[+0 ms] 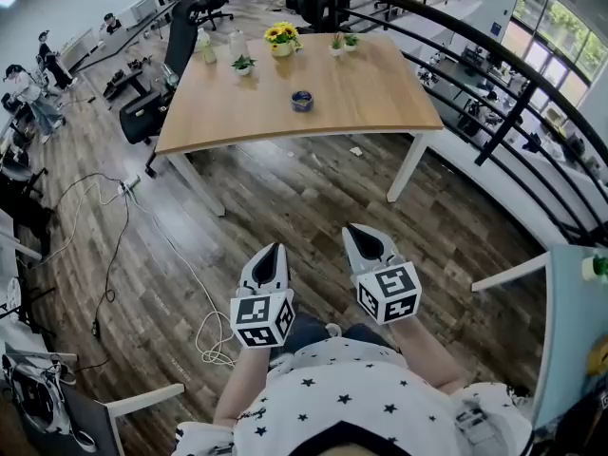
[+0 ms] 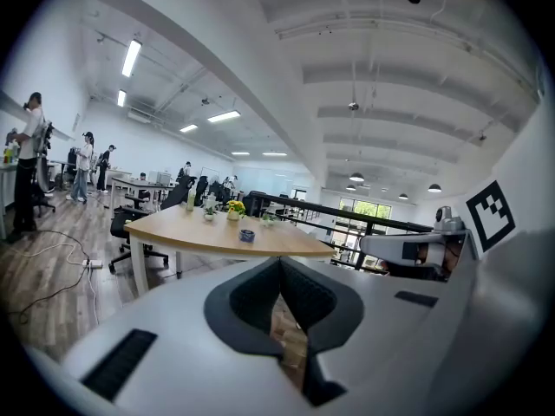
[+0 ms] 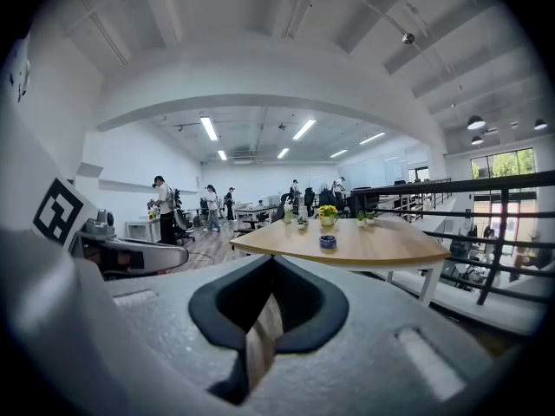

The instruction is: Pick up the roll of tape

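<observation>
Shut tip to tip and empty: dark fingers point(image 2: 247, 302) of the left white gripper point(image 1: 275, 249), likewise those point(image 3: 303, 306) of the right white gripper point(image 1: 354, 228). Held side by side above the dark plank floor point(image 1: 285, 188), well apart from the pale wooden worktop point(image 1: 380, 93) ahead.

Best to step close first, then spread one pair of fingers wide before reaching. Come in from above, straddle the ring's wall or its whole width, close gently, lift straight.

Small dark-blue roll of tape point(image 1: 302, 101): lying flat near the worktop's middle, seemingly hole upward, apart from the potted yellow flowers point(image 1: 281, 36) and small green plants point(image 1: 243, 64) behind it. Probably light, easy to nudge aside.
</observation>
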`<state>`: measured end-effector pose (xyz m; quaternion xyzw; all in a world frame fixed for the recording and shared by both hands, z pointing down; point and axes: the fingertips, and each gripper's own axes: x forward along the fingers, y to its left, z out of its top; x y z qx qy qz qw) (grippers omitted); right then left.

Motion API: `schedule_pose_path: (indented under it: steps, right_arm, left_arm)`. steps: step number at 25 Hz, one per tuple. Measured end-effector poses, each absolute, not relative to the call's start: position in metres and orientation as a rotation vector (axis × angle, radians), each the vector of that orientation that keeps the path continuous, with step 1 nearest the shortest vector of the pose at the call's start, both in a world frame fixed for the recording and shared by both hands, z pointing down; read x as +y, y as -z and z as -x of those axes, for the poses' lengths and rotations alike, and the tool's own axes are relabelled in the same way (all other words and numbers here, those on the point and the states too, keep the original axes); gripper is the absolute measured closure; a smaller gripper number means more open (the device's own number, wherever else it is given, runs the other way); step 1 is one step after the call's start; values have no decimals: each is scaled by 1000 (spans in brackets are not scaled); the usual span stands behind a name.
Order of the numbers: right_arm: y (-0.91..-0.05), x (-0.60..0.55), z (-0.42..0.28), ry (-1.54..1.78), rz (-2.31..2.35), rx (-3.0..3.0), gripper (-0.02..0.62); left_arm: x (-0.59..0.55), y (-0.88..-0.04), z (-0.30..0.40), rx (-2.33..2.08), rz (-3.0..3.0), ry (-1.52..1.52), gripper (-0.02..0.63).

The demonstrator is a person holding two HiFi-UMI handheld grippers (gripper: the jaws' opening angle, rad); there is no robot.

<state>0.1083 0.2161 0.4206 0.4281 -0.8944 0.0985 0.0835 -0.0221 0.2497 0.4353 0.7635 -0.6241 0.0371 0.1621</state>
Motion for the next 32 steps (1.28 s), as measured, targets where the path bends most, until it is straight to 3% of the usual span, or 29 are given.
schedule_pose_path:
  steps: [6,10,23,32]
  right_arm:
    - [-425,210,-115,-291,-1296,-2642,589]
    - [-430,206,-120,-293,-1281,-2640,589]
    - [-438,186,-122,-314,-1246,-2627,479]
    - [-443,152,-112,-301,-1218,-2618,428]
  left_arm:
    - [245,-436,17,-1774,-2180,-108,600]
    - [241,-441,11,-1760,-2181,-117,555]
    - [220,-442,-1,-1712,-2228,-134,421]
    - [183,-441,9,-1734,-2226,-118,412]
